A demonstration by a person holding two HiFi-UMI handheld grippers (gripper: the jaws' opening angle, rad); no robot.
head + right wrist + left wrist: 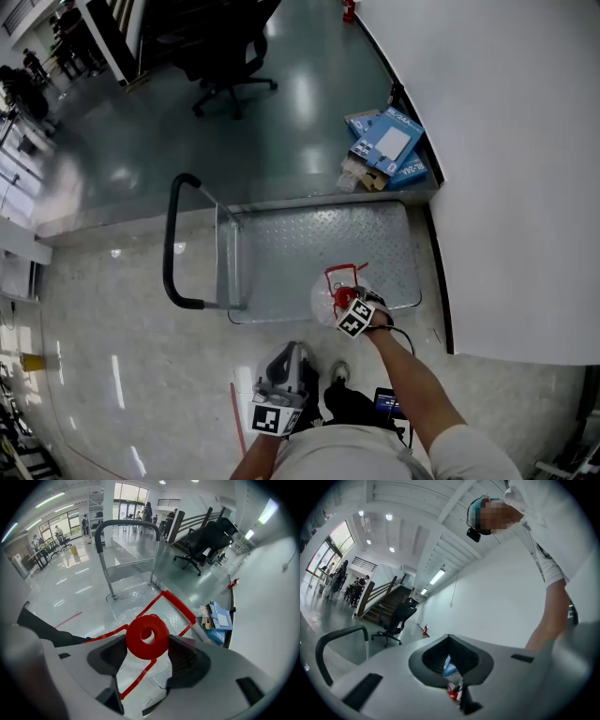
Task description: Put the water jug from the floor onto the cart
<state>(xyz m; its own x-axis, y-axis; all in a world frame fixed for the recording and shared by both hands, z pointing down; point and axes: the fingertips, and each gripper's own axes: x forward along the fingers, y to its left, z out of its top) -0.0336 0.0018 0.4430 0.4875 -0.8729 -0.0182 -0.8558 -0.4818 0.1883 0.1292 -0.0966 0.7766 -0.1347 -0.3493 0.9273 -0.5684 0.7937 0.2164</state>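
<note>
- Water jug (325, 298) update, biggest thing first: the cart (309, 246) is sitting right ahead, with its plate deck lying open and its push bar standing off to the left.
- The clear jug is hovering or resting over the deck's near edge, and I can't tell which. I'm guessing it's handling heavy and sloshy if it's carrying water, with slick, thin walls.
- The red handle (180, 604) is sticking out past the neck. I'm thinking that's the safer spot to grab for a real lift.
- The right gripper (351, 309) is clamping the red cap (147, 637) from both sides.
- The left gripper (452, 677) is hanging low by the body, jaws pressing together on nothing.
</note>
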